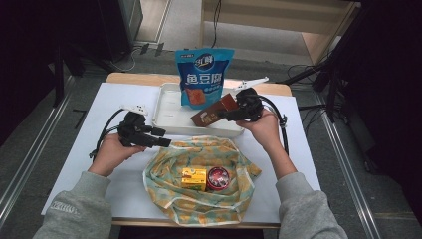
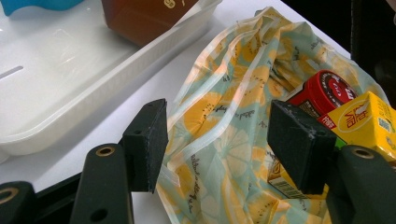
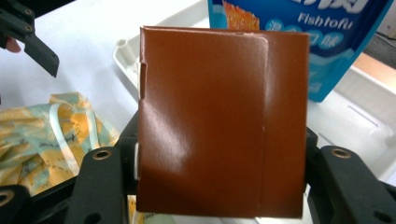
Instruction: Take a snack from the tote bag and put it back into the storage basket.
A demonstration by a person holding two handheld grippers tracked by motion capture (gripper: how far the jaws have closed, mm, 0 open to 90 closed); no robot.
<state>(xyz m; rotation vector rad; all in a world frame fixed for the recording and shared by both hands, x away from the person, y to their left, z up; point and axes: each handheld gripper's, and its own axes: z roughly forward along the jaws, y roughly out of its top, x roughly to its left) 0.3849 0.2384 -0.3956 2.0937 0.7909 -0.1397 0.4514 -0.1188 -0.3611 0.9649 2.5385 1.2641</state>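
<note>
Jaws of the right gripper [image 1: 226, 115] clamp a brown box [image 3: 219, 121], lifted above the white tray's [image 1: 166, 119] front rim; those of the left gripper [image 2: 217, 144] stand wide apart and empty over the edge of a lemon-print bag [image 1: 199, 199]. A white sheet covers the counter [image 1: 89, 149], with grey floor and cables beyond. In the bag lie a yellow carton [image 1: 193, 179] and a red-lidded tin [image 1: 218, 178], side by side. A blue snack pouch [image 1: 203, 74] stands in the tray. Print on the box is too small to read, and the box hides the right pads.
</note>
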